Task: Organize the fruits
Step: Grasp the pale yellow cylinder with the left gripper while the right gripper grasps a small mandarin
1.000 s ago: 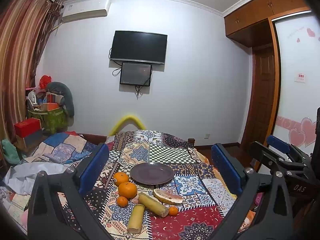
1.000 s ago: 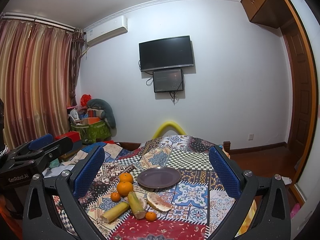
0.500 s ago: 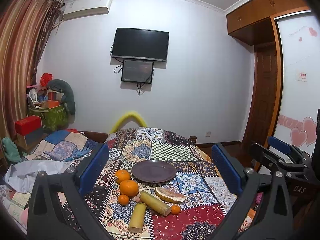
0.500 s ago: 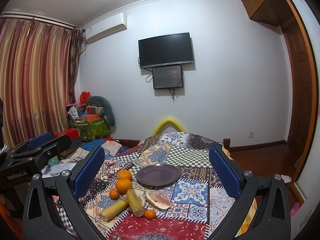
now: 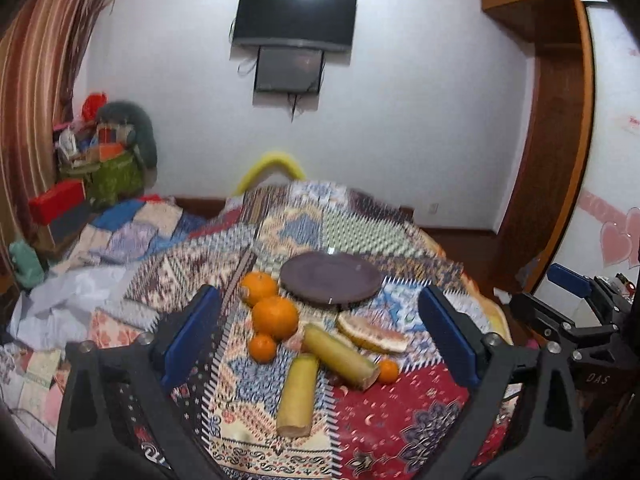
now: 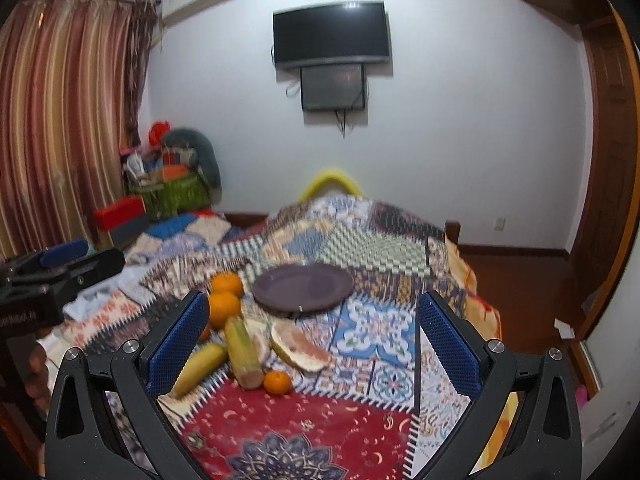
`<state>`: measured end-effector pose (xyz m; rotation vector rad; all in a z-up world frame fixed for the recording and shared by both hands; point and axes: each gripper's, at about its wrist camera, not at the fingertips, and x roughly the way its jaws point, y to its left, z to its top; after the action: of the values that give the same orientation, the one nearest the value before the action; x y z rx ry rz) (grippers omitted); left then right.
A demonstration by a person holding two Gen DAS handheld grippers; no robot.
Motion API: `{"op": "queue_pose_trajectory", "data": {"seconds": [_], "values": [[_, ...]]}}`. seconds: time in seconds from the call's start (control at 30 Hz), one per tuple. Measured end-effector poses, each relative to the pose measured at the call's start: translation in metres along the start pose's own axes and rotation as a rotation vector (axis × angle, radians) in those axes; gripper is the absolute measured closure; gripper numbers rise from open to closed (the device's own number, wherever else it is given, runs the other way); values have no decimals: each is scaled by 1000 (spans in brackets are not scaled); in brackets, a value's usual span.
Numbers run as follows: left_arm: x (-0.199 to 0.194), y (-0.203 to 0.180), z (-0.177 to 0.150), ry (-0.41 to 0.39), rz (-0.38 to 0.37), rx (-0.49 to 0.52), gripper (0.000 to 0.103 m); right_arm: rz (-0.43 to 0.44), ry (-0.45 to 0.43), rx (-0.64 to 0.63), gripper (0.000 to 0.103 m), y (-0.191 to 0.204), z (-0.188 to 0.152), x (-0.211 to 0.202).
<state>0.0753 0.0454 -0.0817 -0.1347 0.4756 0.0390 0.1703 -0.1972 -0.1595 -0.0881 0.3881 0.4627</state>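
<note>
On the patchwork-covered table, a dark purple plate lies empty. In front of it sit two big oranges, a small orange, another small orange, two yellow-green cane pieces and a pomelo wedge. My left gripper hangs above and short of the fruit; its jaws are closing, with nothing between them. My right gripper is open and empty, also short of the fruit.
Each gripper shows at the edge of the other's view: the right gripper and the left gripper. Piled cloth and boxes lie left of the table. A wooden door stands at the right, a TV hangs on the far wall.
Both grippers have dropped and tipped down toward the table, so the fruit and plate look larger and sit higher in the views. The left jaws stand slightly narrower.
</note>
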Motion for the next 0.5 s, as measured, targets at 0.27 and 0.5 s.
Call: {"op": "queue_pose_trajectory", "data": {"seconds": [0.27,0.5], "values": [[55,24,-29,170,25,-52,23,26,147,-24,5,0,-25,41],[94,33,-54,302,8,-62,39,94,282,-6,26,0,-45,78]]}}
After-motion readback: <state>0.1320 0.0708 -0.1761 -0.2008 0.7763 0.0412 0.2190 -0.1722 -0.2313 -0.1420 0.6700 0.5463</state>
